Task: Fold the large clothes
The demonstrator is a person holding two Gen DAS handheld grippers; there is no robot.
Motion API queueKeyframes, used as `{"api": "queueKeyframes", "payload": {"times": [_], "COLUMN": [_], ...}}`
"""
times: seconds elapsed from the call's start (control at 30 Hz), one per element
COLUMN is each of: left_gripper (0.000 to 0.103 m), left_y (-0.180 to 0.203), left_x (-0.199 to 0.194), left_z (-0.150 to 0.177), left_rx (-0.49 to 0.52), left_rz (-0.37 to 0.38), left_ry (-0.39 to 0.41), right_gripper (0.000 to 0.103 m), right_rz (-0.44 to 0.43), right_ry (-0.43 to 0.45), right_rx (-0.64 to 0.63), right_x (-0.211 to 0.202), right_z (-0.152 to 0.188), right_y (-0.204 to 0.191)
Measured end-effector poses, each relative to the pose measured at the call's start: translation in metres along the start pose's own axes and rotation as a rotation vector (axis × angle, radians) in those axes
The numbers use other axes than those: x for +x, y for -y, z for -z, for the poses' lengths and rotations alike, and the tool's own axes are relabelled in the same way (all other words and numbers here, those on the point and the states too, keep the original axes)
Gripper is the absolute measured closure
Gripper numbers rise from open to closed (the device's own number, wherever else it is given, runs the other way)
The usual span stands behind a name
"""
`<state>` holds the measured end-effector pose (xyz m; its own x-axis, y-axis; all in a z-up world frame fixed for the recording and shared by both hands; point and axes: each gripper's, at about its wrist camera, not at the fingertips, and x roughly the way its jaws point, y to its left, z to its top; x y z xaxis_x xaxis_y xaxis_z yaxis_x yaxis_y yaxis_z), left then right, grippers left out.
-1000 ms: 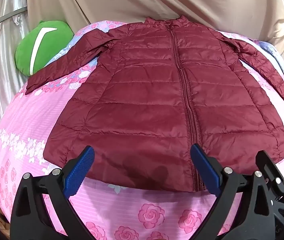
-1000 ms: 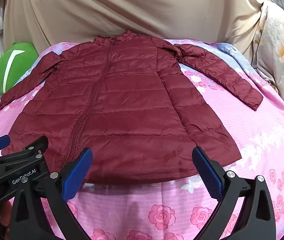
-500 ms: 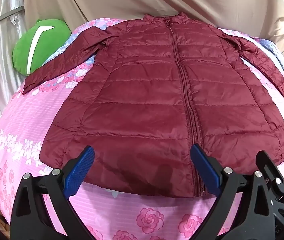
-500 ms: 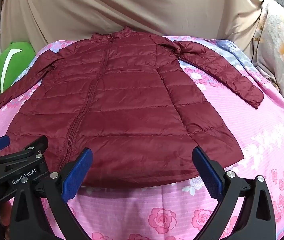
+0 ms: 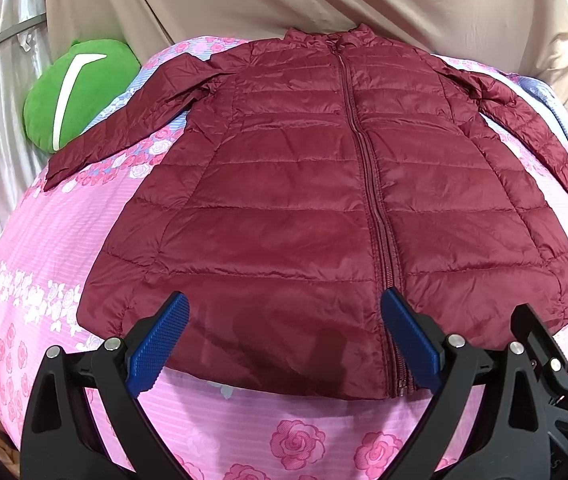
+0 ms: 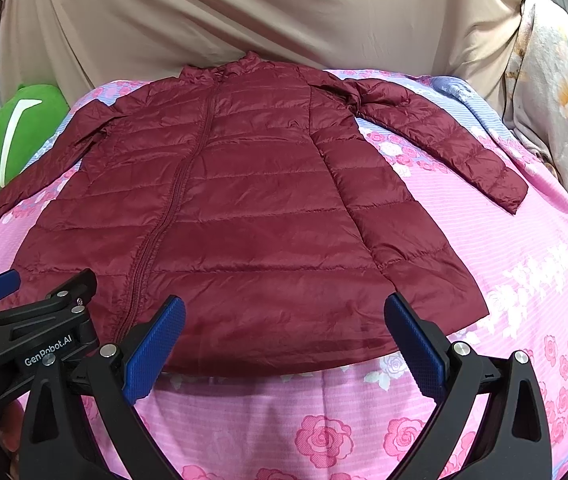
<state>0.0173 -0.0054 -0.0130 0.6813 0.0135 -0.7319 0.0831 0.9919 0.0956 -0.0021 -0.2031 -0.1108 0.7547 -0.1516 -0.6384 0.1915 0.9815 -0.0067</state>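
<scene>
Two grippers hang over the near edge of the bed (image 5: 64, 248), fingers spread wide and holding nothing. The jacket (image 5: 323, 208) lies flat and zipped ahead of both, collar far, sleeves out to either side, presumably laid out so a fold can start from the hem. Between the left gripper (image 5: 284, 344) fingers sits the left half of the hem, with the zip end by its right finger. The right gripper (image 6: 284, 344) frames the right half. Whether any finger touches cloth is unclear. Each sleeve's cuff is small and warped at the lens edge. A green cushion (image 5: 76, 92) sits far left.
</scene>
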Motion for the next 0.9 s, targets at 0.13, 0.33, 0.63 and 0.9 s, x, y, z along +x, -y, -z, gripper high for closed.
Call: {"api": "queueKeyframes", "payload": {"times": [0.13, 0.33, 0.63, 0.9], "left_gripper": [0.009, 0.009, 0.009, 0.009], "left_y": [0.0012, 0.0027, 0.0045, 0.0046], "left_x": [0.0009, 0.0017, 0.0029, 0.0038], "left_z": [-0.0002, 0.0008, -0.0019, -0.0021], "left_rx": [0.003, 0.006, 0.006, 0.006], "left_rz": [-0.001, -0.001, -0.004, -0.002], "left_ry": [0.000, 0.002, -0.001, -0.001], "right_gripper": [0.005, 0.005, 0.005, 0.005], "right_rz": [0.000, -0.001, -0.001, -0.003], "right_ry": [-0.002, -0.005, -0.008, -0.008], "right_rx": [0.005, 0.009, 0.014, 0.014], "right_x": [0.0012, 0.0021, 0.0036, 0.0037], "right_z": [0.0009, 0.0009, 0.0013, 0.0011], "right_y": [0.0013, 0.0033, 0.0056, 0.0064]}}
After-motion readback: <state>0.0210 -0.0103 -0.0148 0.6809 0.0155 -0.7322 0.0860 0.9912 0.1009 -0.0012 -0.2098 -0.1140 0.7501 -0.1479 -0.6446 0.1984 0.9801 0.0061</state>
